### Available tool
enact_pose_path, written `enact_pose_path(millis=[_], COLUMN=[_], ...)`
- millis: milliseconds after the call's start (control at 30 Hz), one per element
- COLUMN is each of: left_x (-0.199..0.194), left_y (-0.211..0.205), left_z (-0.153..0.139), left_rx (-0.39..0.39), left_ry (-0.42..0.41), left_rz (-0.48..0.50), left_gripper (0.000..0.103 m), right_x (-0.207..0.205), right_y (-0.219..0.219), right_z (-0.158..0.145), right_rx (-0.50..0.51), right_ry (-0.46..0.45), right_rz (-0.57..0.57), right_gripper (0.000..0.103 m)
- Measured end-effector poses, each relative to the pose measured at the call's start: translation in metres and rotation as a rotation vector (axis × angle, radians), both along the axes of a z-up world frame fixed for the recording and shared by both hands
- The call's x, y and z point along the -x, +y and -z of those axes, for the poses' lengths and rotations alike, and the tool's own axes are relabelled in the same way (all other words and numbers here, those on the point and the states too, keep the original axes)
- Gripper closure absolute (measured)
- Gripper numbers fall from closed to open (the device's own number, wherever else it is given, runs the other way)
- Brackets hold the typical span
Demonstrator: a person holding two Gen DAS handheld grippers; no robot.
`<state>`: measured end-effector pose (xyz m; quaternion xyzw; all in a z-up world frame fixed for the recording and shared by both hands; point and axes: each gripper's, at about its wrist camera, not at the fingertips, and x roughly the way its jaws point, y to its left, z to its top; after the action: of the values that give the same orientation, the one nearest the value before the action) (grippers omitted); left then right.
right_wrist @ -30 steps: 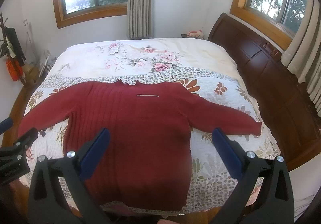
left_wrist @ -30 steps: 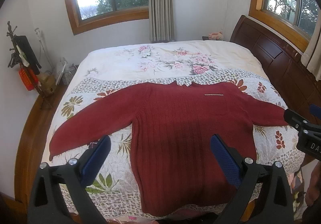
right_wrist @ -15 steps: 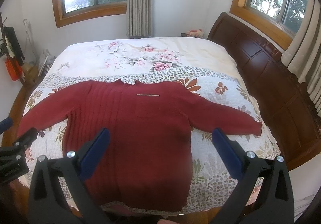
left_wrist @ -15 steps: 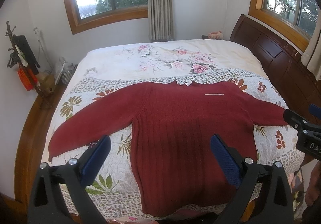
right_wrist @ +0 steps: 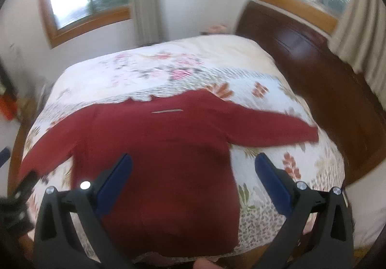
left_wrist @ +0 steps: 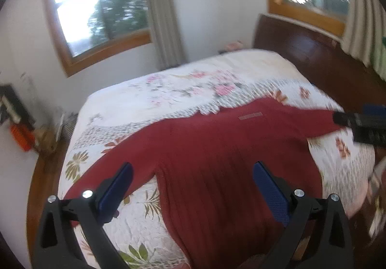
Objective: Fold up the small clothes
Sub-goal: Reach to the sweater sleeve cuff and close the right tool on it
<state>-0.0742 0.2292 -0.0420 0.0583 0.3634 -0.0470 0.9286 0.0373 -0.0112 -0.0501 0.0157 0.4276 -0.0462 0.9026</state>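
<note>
A dark red knitted sweater (left_wrist: pixel 217 160) (right_wrist: pixel 156 148) lies flat on the bed with both sleeves spread out to the sides. My left gripper (left_wrist: pixel 193 179) hovers above the sweater's left side, open, nothing between its blue pads. My right gripper (right_wrist: pixel 193 172) hangs over the lower body of the sweater, also open and empty. The right gripper's black body (left_wrist: pixel 361 126) shows in the left wrist view near the right sleeve's cuff. The left gripper (right_wrist: pixel 14 201) appears at the left edge of the right wrist view, by the left sleeve. Both views are motion-blurred.
The bed's floral quilt (left_wrist: pixel 168 90) (right_wrist: pixel 168 69) stretches back to the wall. A dark wooden headboard (right_wrist: pixel 301 52) runs along the right side. Small clutter sits on the floor at the left (left_wrist: pixel 21 134). Windows and a curtain fill the far wall.
Both grippers have swung and tilted, blurring the views. The right gripper has moved nearer the right cuff. The sweater lies as before; both grippers stay open.
</note>
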Motion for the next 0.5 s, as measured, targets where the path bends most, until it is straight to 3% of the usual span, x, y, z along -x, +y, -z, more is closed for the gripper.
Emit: enact_pose_path(millis=[100, 133, 167, 267, 300, 500], left_x=[-0.011, -0.017, -0.021, -0.037, -0.039, -0.050], left_y=[0.002, 0.005, 0.006, 0.002, 0.002, -0.028], left_z=[-0.004, -0.005, -0.006, -0.008, -0.008, -0.004], left_rx=[0.036, 0.066, 0.080, 0.057, 0.055, 0.098], left_ry=[0.030, 0.042, 0.047, 0.041, 0.041, 0.105], left_rz=[0.037, 0.038, 0.043, 0.018, 0.016, -0.037], left_gripper=[0.003, 0.003, 0.003, 0.003, 0.003, 0.003], right_x=[-0.012, -0.016, -0.020, -0.026, -0.025, -0.030], right_y=[-0.041, -0.054, -0.073, -0.150, -0.186, -0.343], right_z=[0.026, 0.033, 0.043, 0.074, 0.088, 0.153], right_rx=[-0.019, -0.043, -0.090, -0.345, -0.469, -0.832], right_ry=[0.052, 0.071, 0.091, 0.117, 0.089, 0.012], right_rz=[0.113, 0.141, 0.174, 0.273, 0.309, 0.552], right_gripper=[0.008, 0.021, 0.042, 0.067, 0.070, 0.068])
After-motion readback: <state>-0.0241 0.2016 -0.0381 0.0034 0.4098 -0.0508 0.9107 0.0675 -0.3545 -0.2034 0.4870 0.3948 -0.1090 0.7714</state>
